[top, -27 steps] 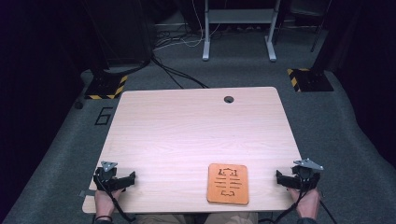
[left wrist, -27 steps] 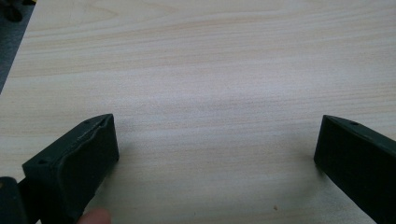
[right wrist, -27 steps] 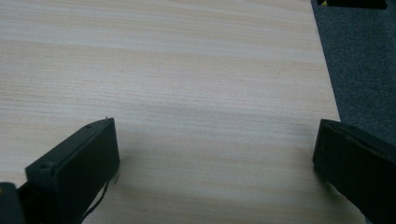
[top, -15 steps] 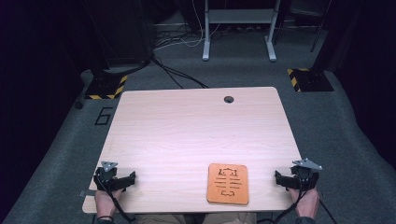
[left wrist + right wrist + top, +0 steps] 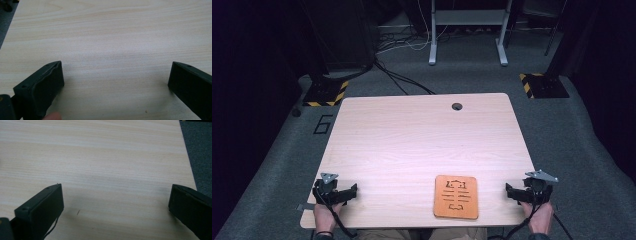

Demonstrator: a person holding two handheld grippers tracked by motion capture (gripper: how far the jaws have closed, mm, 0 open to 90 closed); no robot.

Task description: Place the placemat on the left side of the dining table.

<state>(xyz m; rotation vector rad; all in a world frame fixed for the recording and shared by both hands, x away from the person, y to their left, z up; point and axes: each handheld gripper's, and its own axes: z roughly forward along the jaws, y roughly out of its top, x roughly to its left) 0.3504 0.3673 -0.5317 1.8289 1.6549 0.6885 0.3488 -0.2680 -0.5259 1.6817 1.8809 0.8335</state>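
Note:
An orange square board (image 5: 456, 196) with black markings lies flat near the table's front edge, right of centre. My left gripper (image 5: 336, 192) rests at the front left corner of the light wooden table (image 5: 422, 145), held by a hand. In the left gripper view its jaws stand wide apart over bare wood, so the left gripper (image 5: 116, 75) is open and holds nothing. My right gripper (image 5: 528, 192) sits at the front right edge, to the right of the board. The right gripper (image 5: 116, 196) is open too, with only tabletop between its jaws.
A round cable hole (image 5: 456, 106) is near the table's far edge. Grey carpet (image 5: 197, 152) borders the table on the right. Beyond the table stand a metal frame (image 5: 467, 30), loose cables (image 5: 397, 75) and yellow-black striped bases (image 5: 324, 92).

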